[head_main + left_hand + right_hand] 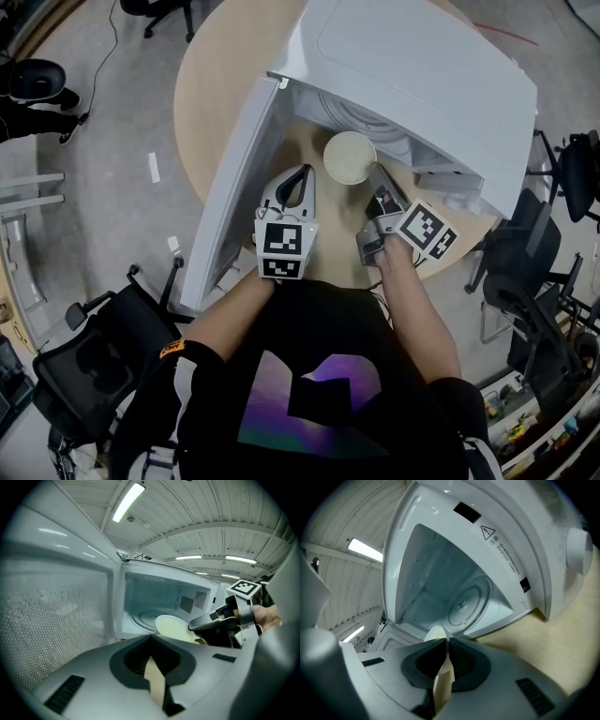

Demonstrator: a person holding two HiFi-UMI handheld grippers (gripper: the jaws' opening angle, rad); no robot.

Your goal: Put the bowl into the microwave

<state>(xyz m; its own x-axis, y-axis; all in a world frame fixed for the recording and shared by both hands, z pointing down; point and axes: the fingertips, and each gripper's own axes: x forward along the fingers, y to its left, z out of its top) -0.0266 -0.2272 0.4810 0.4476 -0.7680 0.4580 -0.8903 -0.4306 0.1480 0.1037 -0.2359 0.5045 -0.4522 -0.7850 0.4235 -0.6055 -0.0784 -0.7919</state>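
Nearest, a person in a black shirt (319, 375) holds a pair of tongs in each hand; the left tongs (304, 172) are pinched together with nothing between them, hanging beside the open door (234, 187); the right tongs (375, 172) are clamped on the near rim of a cream bowl (349, 157), which hangs over the round pale wooden worktop (211, 84) at the mouth of the white microwave (422, 75); inside, a glass turntable (464, 604) lies bare; grey floor (103, 122) surrounds the worktop, with black office chairs at near left (94, 356) and right (525, 253); strip lights (129, 501) run along a ribbed ceiling.
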